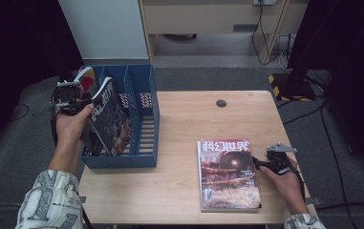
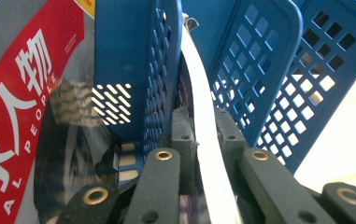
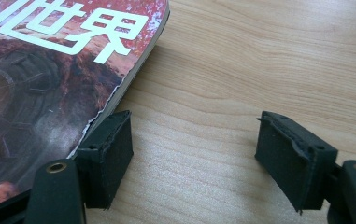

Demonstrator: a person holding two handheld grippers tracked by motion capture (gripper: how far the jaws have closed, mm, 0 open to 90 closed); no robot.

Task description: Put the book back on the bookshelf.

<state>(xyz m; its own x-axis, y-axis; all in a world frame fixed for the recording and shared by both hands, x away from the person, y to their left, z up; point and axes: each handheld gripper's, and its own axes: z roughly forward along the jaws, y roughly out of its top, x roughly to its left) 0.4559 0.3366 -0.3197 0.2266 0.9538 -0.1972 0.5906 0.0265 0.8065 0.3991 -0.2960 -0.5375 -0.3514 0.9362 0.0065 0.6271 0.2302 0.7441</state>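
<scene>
Wooden table (image 1: 179, 143), magazine (image 1: 108, 117) in rack (image 1: 146, 119)

A pale wooden counter (image 1: 179, 124) with a small round dark hole (image 1: 221, 103) near its far edge stands on grey carpet (image 1: 208, 76) (black cables (image 1: 330, 138) trail across it at the right), beside a yellow-and-black striped base plate (image 1: 292, 86) and a light wooden cabinet (image 1: 208, 19) behind.
</scene>
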